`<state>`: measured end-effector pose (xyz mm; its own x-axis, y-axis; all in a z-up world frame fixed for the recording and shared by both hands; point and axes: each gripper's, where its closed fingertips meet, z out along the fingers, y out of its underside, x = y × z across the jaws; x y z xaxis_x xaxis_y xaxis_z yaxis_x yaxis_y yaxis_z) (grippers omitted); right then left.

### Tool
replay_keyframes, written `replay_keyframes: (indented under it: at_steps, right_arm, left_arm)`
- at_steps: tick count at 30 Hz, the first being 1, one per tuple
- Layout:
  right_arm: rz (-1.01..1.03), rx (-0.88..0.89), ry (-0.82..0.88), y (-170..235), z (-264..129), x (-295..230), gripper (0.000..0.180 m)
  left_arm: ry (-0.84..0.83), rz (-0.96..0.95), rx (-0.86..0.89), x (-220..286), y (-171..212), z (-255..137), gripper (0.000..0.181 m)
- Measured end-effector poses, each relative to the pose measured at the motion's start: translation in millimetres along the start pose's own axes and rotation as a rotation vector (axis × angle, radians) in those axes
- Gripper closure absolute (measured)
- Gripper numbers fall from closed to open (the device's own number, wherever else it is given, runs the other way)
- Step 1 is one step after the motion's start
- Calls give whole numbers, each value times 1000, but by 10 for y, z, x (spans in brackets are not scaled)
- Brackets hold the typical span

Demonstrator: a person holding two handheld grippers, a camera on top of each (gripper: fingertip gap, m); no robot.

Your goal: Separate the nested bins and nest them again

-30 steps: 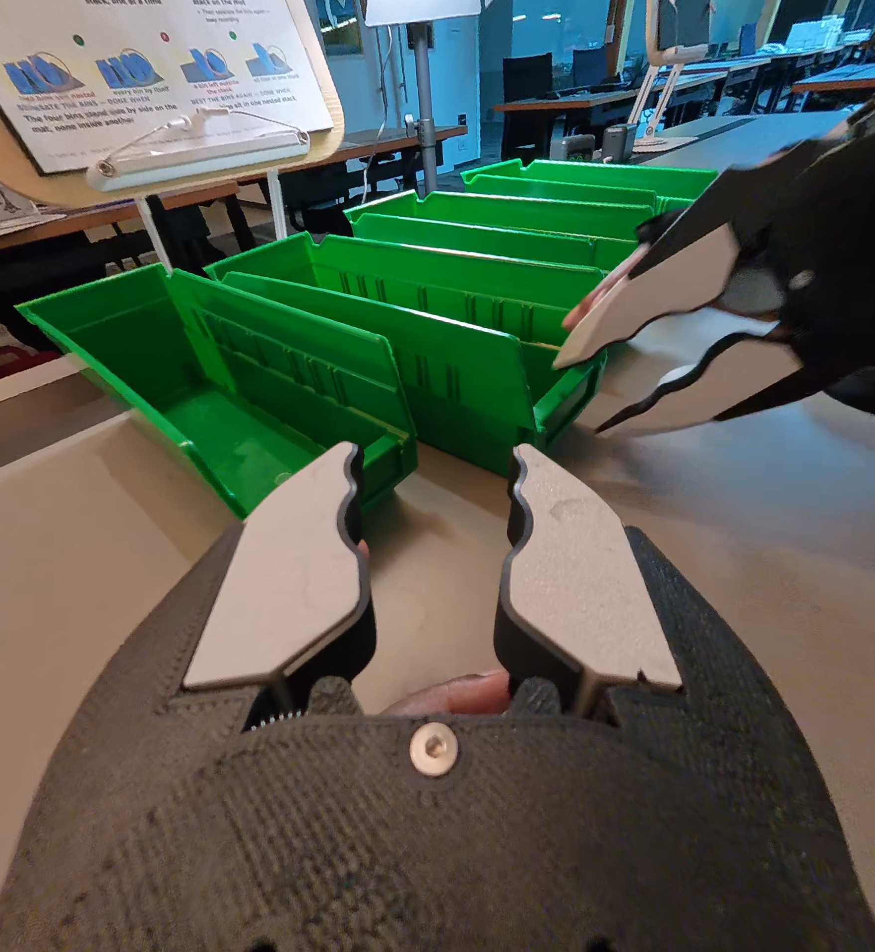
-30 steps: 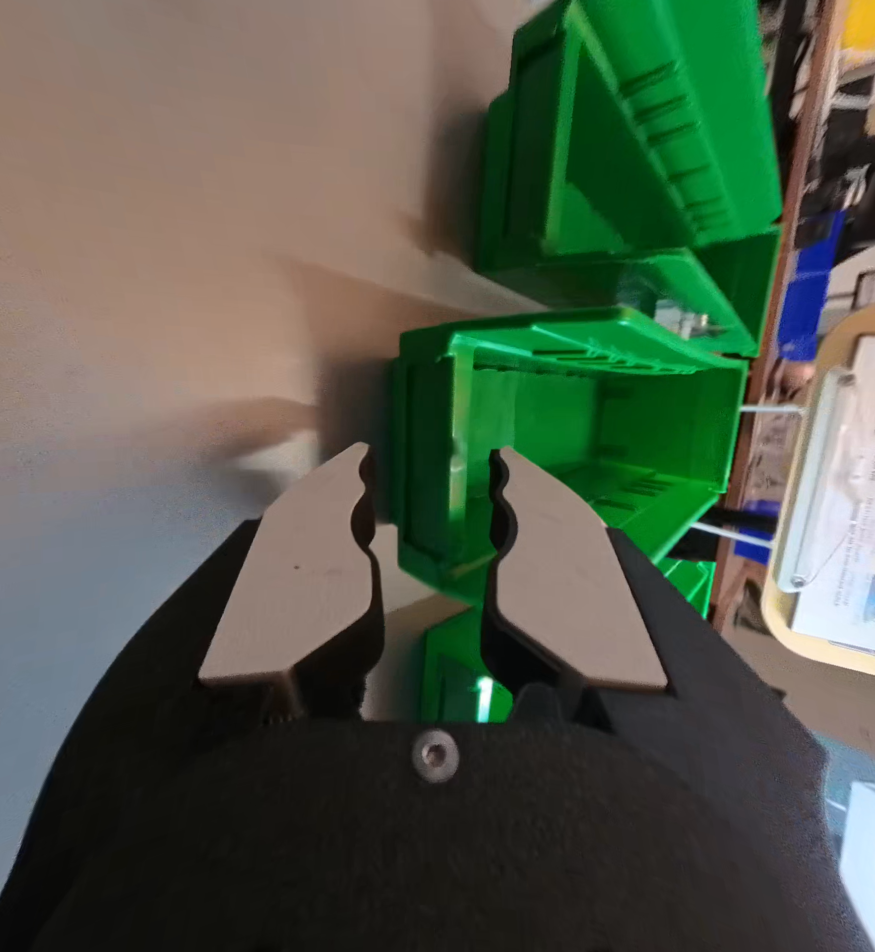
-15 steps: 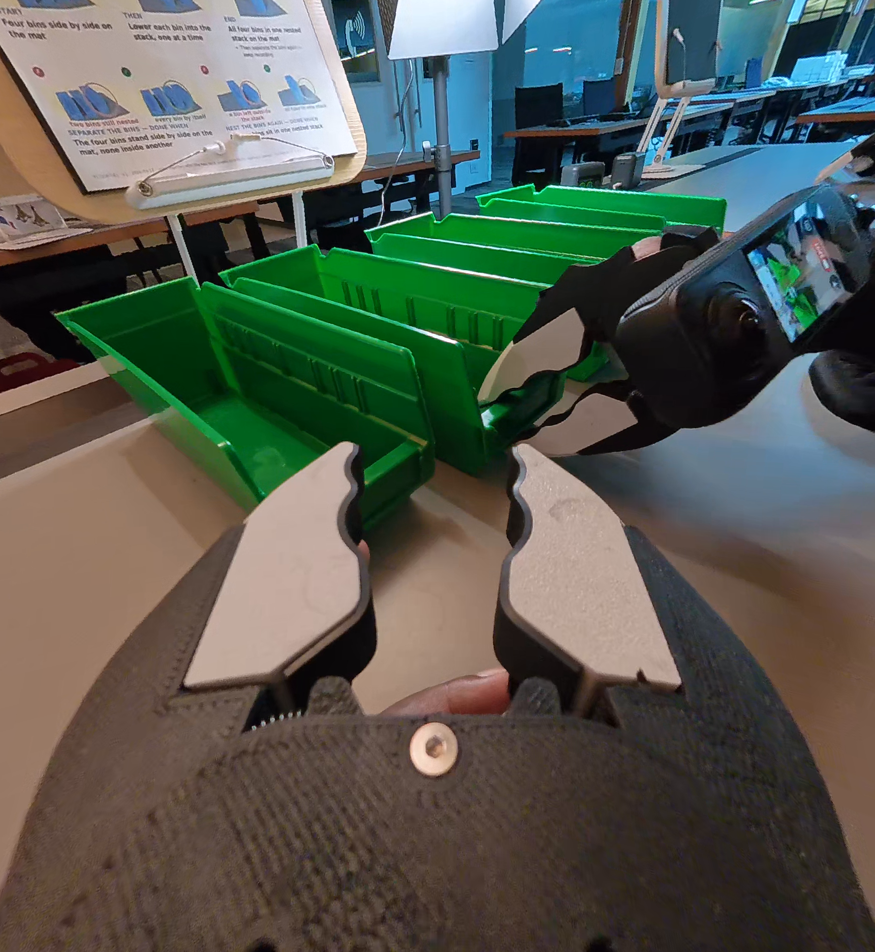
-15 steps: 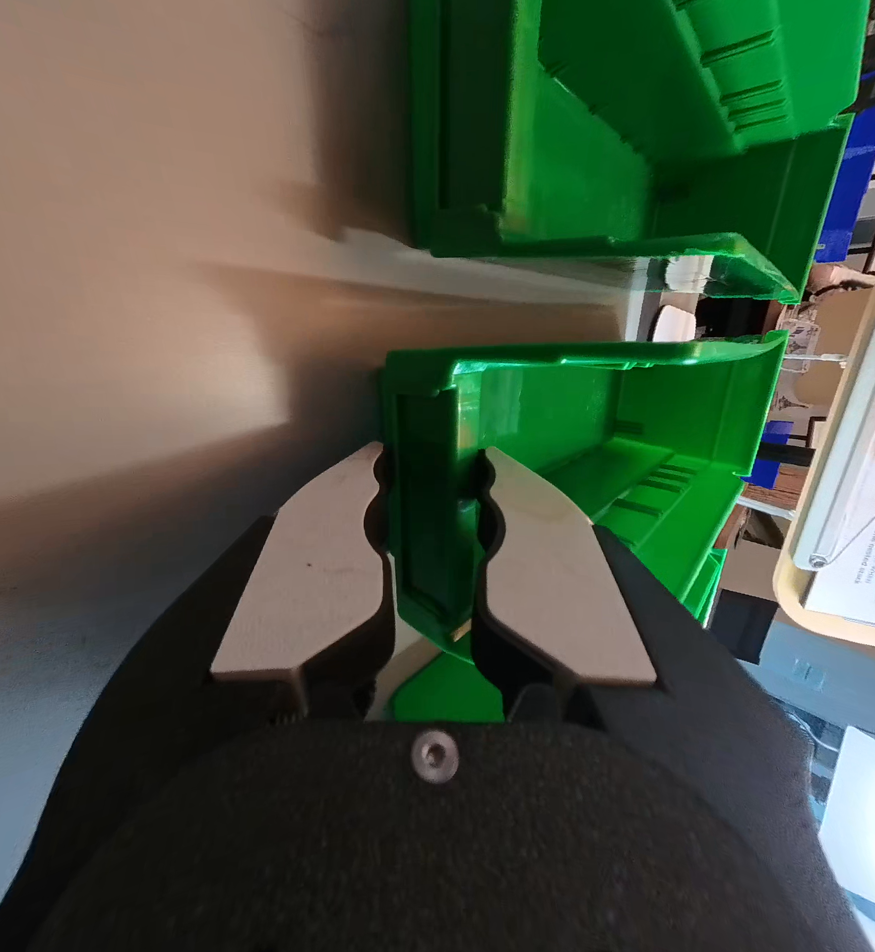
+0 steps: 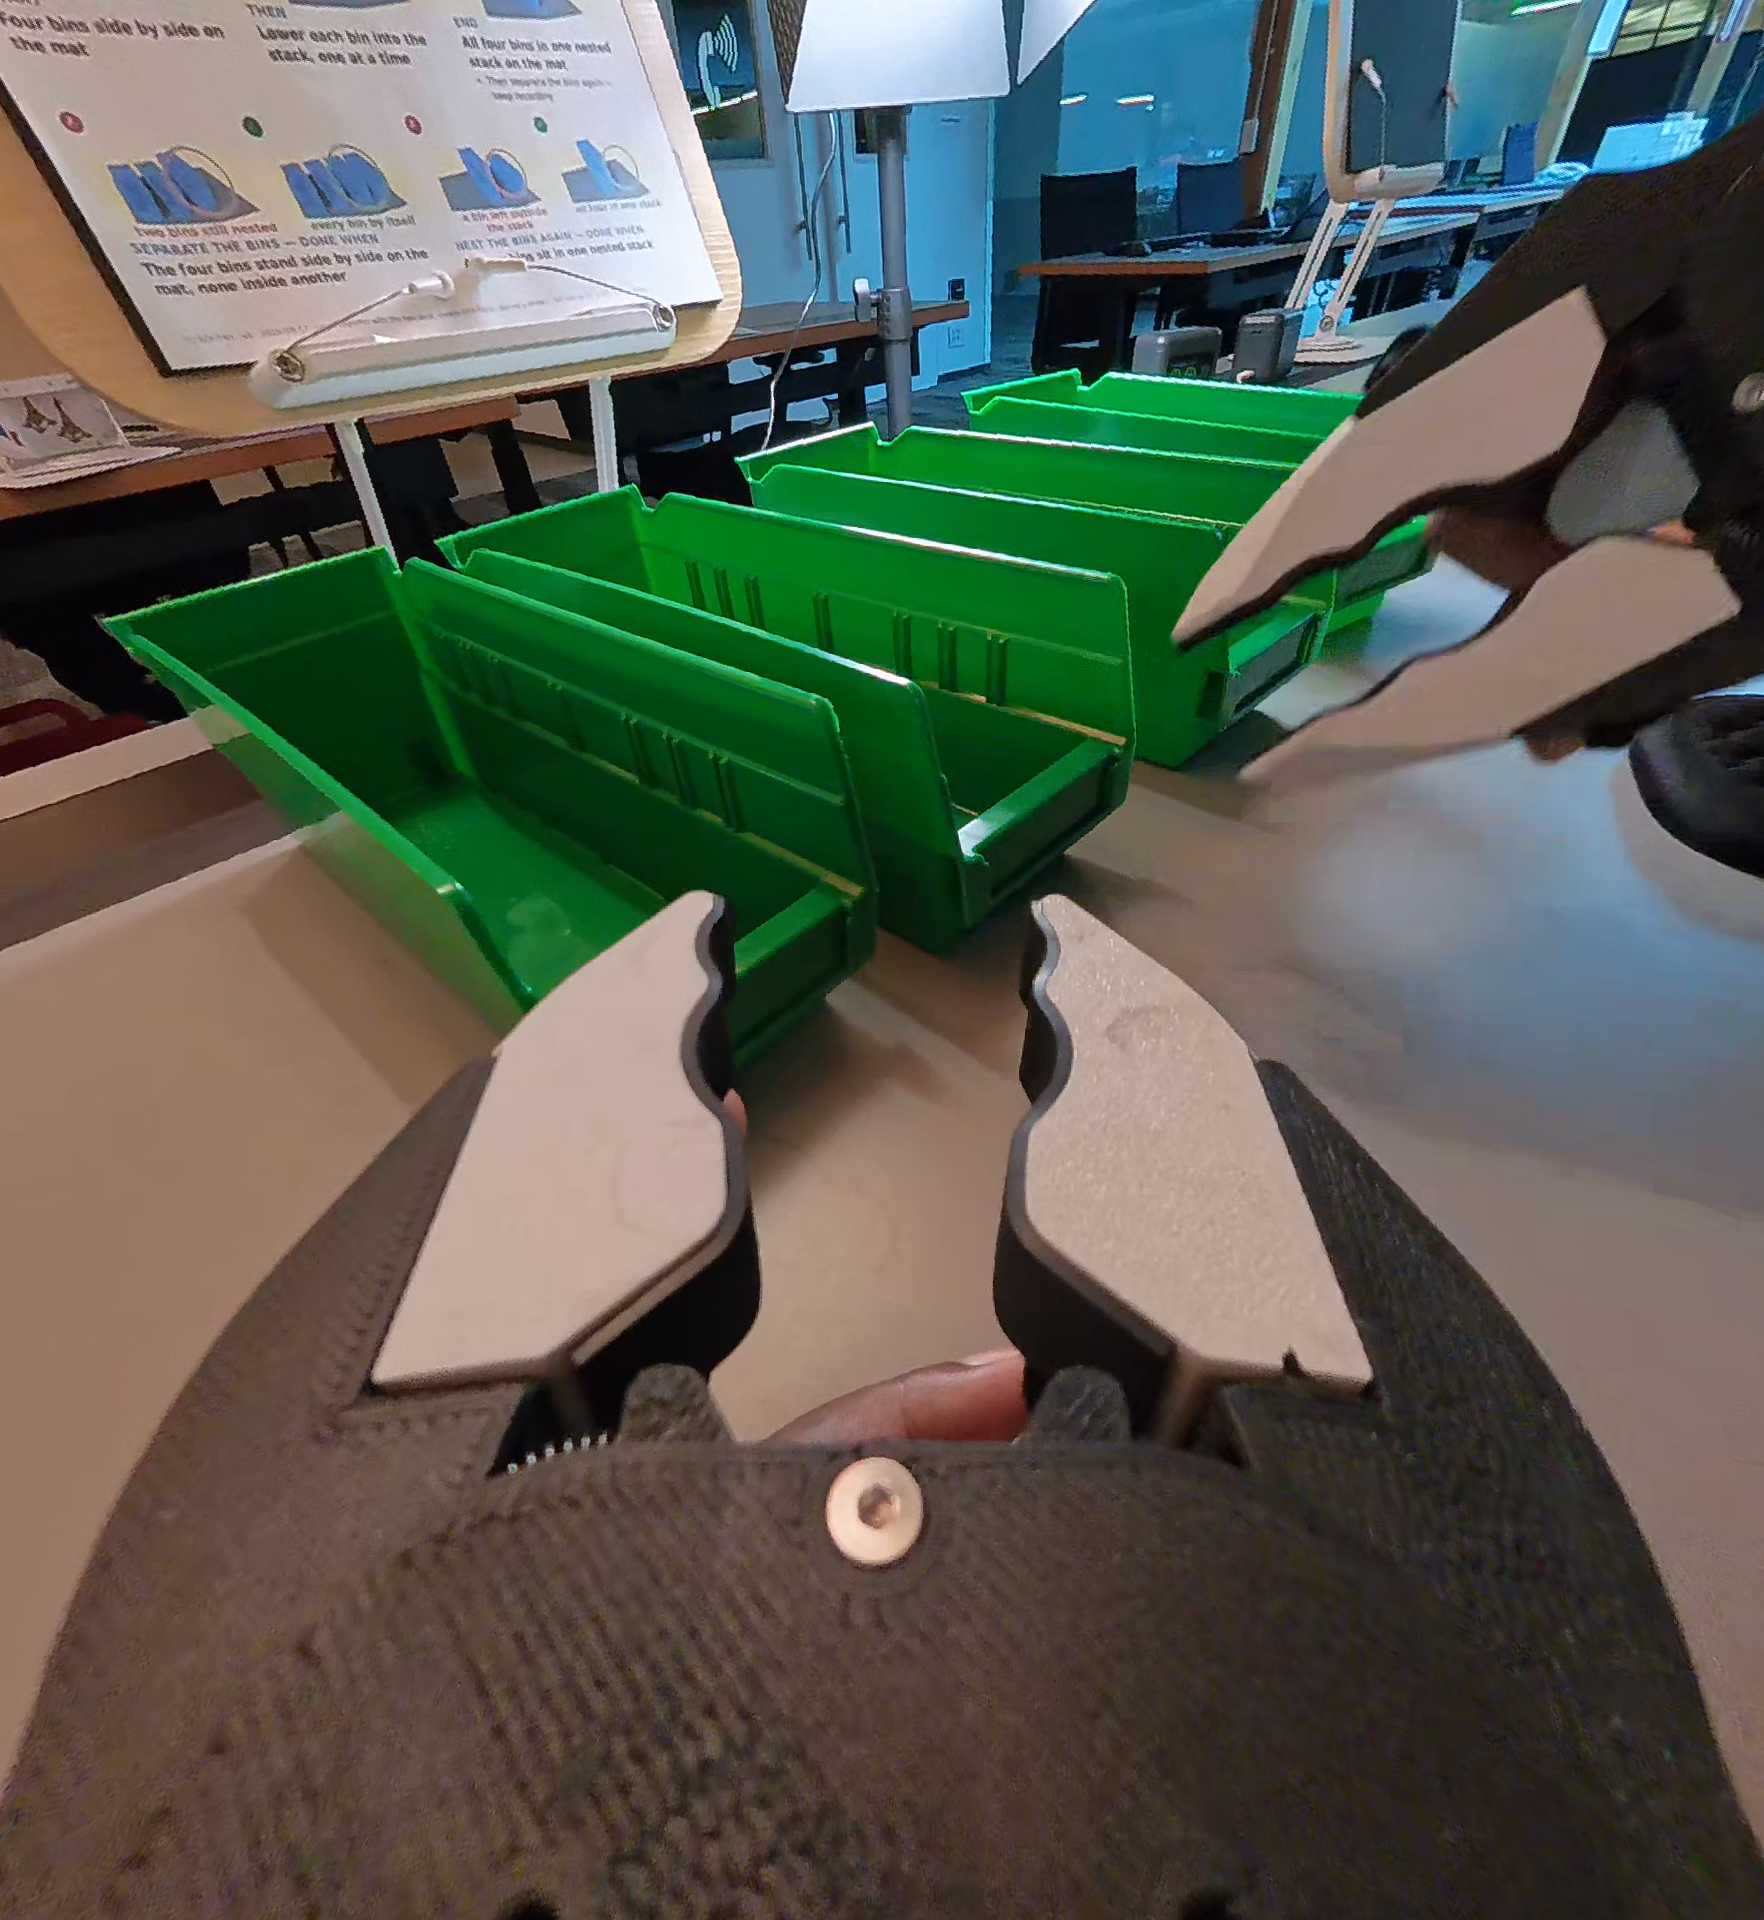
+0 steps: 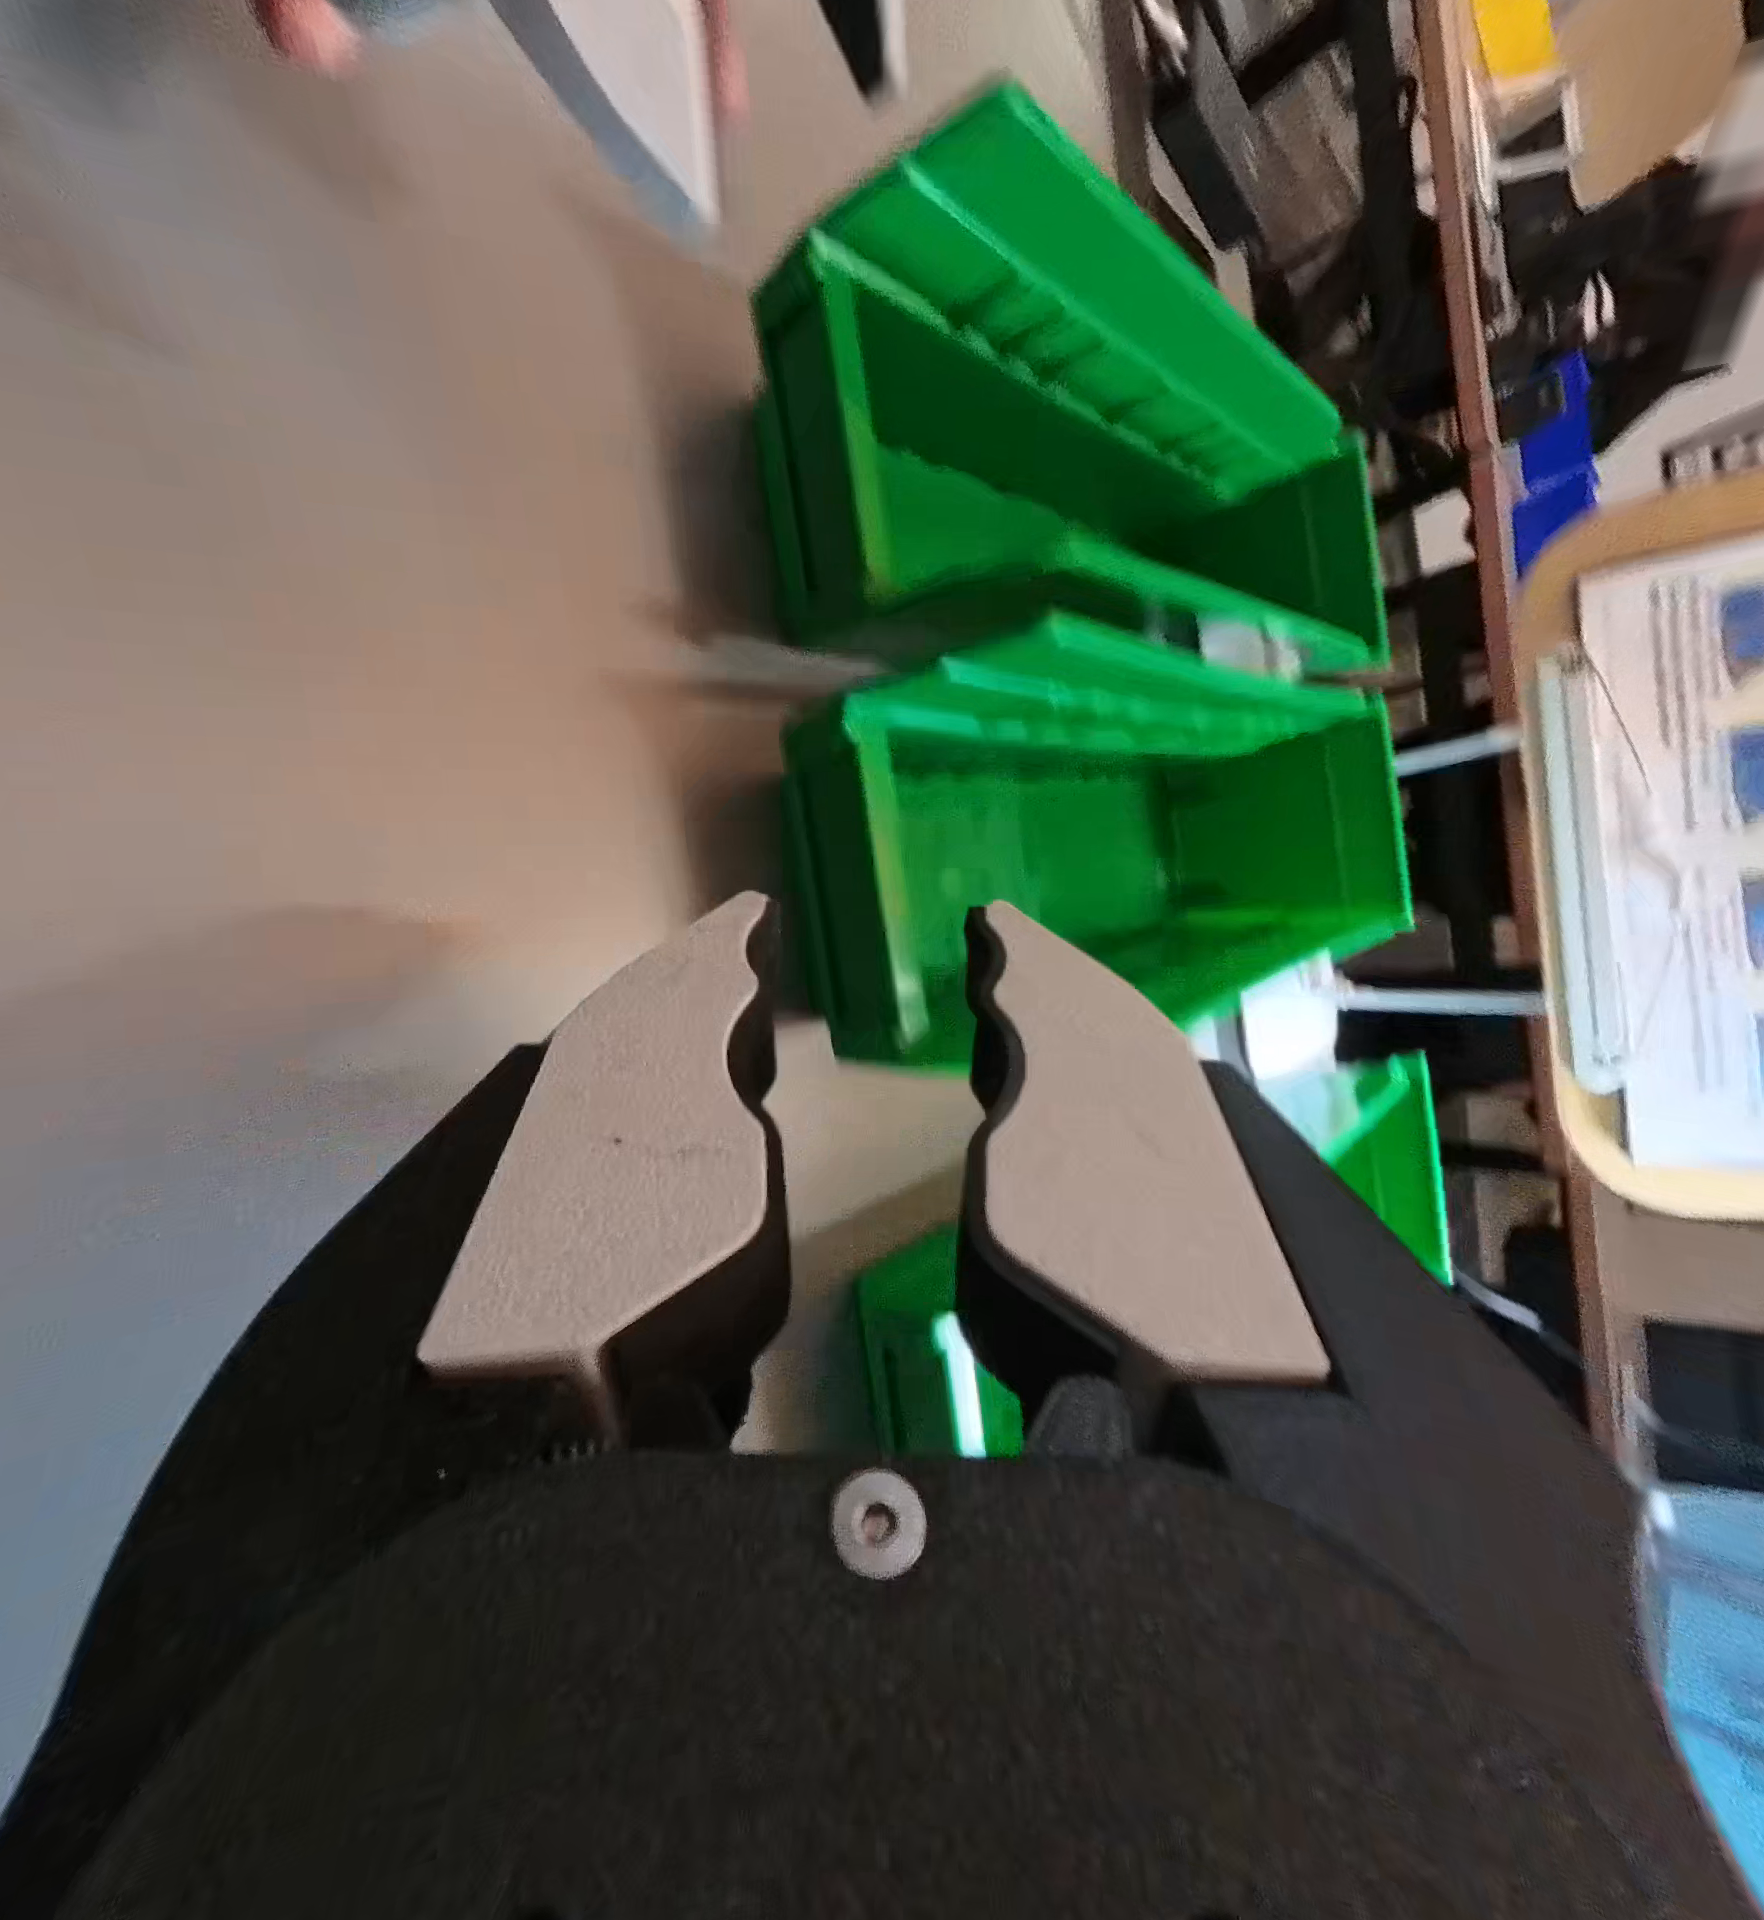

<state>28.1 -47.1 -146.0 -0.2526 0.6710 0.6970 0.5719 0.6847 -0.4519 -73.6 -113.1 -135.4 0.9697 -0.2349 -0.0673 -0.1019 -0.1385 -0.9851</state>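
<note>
Four green bins stand side by side on the beige table [image 5: 182, 1091]: the first bin [image 5: 504, 831], the second bin [image 5: 961, 748], the third bin [image 5: 1065, 520] and the fourth bin [image 5: 1169, 405]. None sits inside another. My left gripper [image 5: 873, 935] is open and empty, low over the table just before the first bin's front end. My right gripper [image 5: 1216, 707] is open and empty, in the air by the third bin's front end. Its own view is blurred and rolled sideways; there the right gripper [image 6: 867, 914] points at the second bin [image 6: 1065, 831], apart from it.
A clipboard with an instruction sheet [image 5: 390, 208] stands on thin legs behind the bins. A lamp pole [image 5: 893, 260] and desks are farther back. The table's far edge [image 5: 26, 810] runs left of the first bin. A black mesh object [image 5: 1751, 779] is at the right.
Half a second ago my right gripper's jaws stood on either side of the second bin's front wall. It has let go and drawn back to the right. The left gripper has barely moved.
</note>
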Motion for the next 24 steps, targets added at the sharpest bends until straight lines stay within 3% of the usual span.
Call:
replay_keyframes:
  at_steps: [5,9,14,24]
  right_arm:
    - [111,-186,93,970,-290,260,136]
    - [130,-305,96,1537,-248,248,133]
    - [50,-352,97,1691,-31,209,147]
    - [-19,-338,124,1625,156,324,149]
  left_arm:
    - [2,22,-4,41,12,15,128]
    - [-4,18,-12,24,36,37,129]
    - [-17,12,-22,-8,65,41,129]
    - [-19,23,-9,-3,32,22,129]
